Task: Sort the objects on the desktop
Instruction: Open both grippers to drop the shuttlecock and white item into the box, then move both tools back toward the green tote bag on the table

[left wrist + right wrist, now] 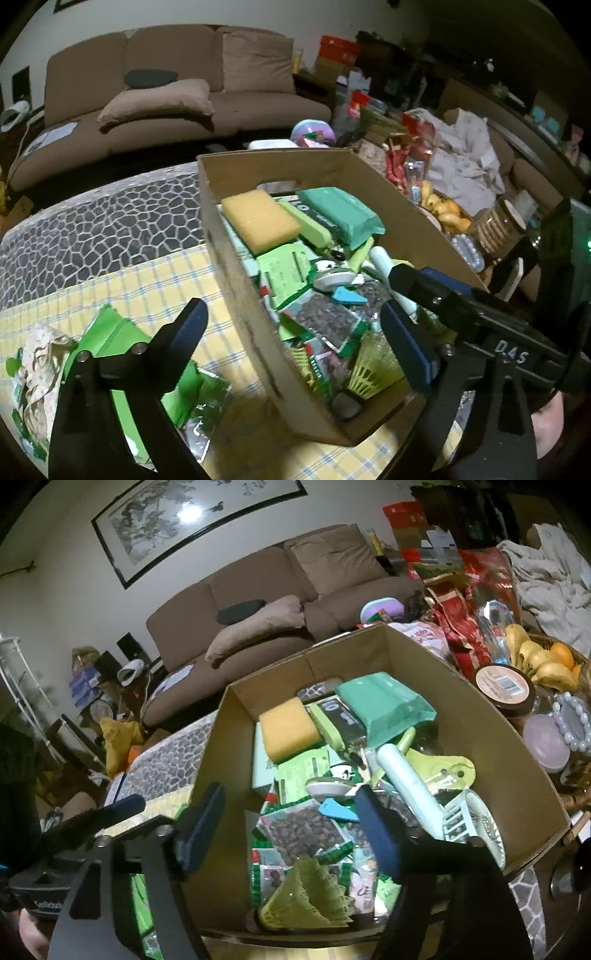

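A cardboard box [229, 258] [443, 686] stands on a yellow checked cloth [147, 280]. It is full of green things, with a yellow sponge [260, 223] [288, 729], a teal pouch [340, 214], a packet of dark seeds [306, 829] and a yellow-green shuttlecock [369, 373] [310, 901]. My left gripper [299, 332] is open and straddles the box's near left wall, holding nothing. My right gripper [290, 818] is open over the box's near end, above the seed packet, also with nothing in it. Green packets [122, 343] and a crumpled patterned wrapper [40, 354] lie on the cloth left of the box.
A brown sofa [166, 92] stands behind the stone-patterned table top [92, 229]. Right of the box are bananas [535, 661], a round lidded jar [504, 686], a bead bracelet [576, 720], red packaging [476, 602] and crumpled white cloth [465, 162].
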Demonstrator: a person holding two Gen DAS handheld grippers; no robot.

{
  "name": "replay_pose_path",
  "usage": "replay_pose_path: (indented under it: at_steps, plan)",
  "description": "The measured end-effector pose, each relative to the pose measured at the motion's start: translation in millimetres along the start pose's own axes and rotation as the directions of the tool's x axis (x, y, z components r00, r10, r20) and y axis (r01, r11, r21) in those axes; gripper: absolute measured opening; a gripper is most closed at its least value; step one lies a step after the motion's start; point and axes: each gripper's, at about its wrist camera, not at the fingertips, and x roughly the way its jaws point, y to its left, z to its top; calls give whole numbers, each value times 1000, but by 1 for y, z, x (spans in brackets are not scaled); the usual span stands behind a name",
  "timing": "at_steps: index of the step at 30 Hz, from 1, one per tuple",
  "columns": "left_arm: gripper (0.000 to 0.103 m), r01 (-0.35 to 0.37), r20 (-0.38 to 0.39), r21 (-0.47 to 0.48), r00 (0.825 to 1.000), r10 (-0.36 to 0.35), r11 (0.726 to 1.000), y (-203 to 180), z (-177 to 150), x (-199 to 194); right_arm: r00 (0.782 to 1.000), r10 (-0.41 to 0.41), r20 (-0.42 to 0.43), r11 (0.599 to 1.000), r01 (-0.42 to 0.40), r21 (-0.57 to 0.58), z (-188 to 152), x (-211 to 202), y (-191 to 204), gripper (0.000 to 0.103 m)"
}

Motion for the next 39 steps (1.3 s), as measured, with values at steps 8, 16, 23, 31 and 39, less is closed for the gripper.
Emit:
replay_pose_path:
  at_steps: [8,16,23,31,39]
  plan:
    - [103,-28,5,-28,1000,28,999,19,-6,-15,1000,-2,-17,1000,2,-8,-1,8,13,92]
    - [103,-65,17,-63,998,66,996,40,-15,-33,999,6,-31,1000,-7,-23,-3,12,32,102]
    - [103,-102,24,-113,994,105,988,76,-31,-54,999,26,-44,997,-29,-75,-7,20,65,102]
    - [103,-160,21,-203,986,167,966,145,-64,-92,995,67,-80,984,-79,-160,-17,35,122,102]
    - [103,-248,-18,-286,967,253,926,214,-104,-126,988,97,-120,967,-122,-224,-33,51,173,102]
